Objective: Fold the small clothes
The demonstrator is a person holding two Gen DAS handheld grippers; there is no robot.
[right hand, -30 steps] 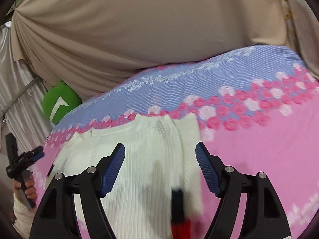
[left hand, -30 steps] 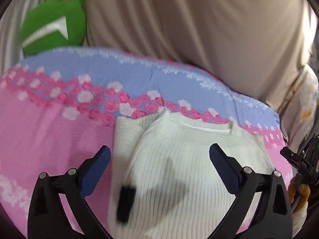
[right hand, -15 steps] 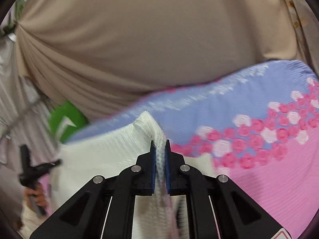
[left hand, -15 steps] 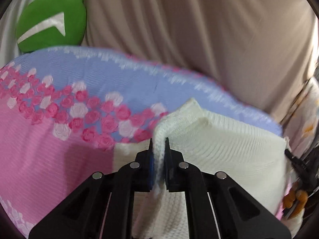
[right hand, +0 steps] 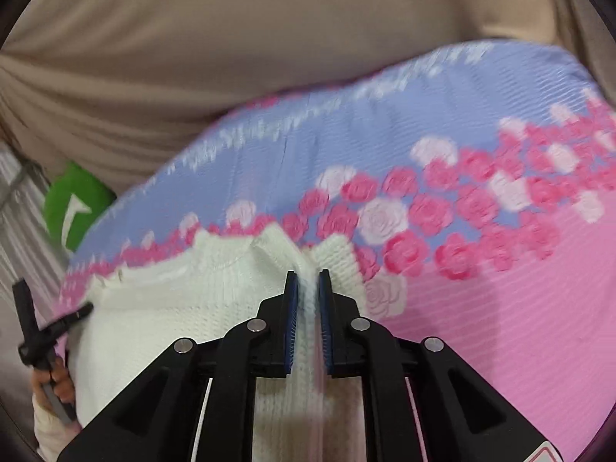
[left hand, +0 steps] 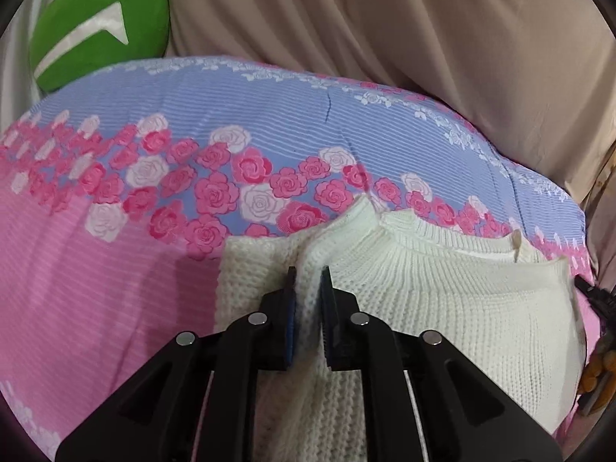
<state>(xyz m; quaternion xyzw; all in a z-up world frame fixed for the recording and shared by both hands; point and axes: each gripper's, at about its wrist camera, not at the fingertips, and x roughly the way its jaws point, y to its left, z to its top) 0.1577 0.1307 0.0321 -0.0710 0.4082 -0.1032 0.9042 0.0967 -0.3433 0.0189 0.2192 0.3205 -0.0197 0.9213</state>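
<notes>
Curtain: a beige drape [left hand: 404,27] hangs in folds behind the bed, filling the top of both wrist views.
Bed: covered by a bedsheet [left hand: 96,277] that is pink on the near part and striped blue on the far part, with a band of pink and white roses between the two.
Sweater: a white knit sweater [left hand: 442,308] lies on the pink part of the bedsheet, its ribbed collar toward the rose band; its top edge touches the roses. A fold of knit stands up at each shoulder where it is pinched. The right wrist view is blurred but shows the same garment [right hand: 173,308].
Cushion: a green plush cushion [left hand: 96,23] with a white arrow mark sits at the far left corner of the bed against the drape, well apart from the sweater.
Left gripper: the left gripper [left hand: 308,281] has its jaws narrow, clamped on a raised ridge of the sweater beside the collar, near the sleeve.
Right gripper: the right gripper [right hand: 307,283] has its jaws narrow too, holding a ridge of the sweater at the opposite shoulder.
Hand: at the left edge of the right wrist view, a hand [right hand: 56,381] grips a black handle.
</notes>
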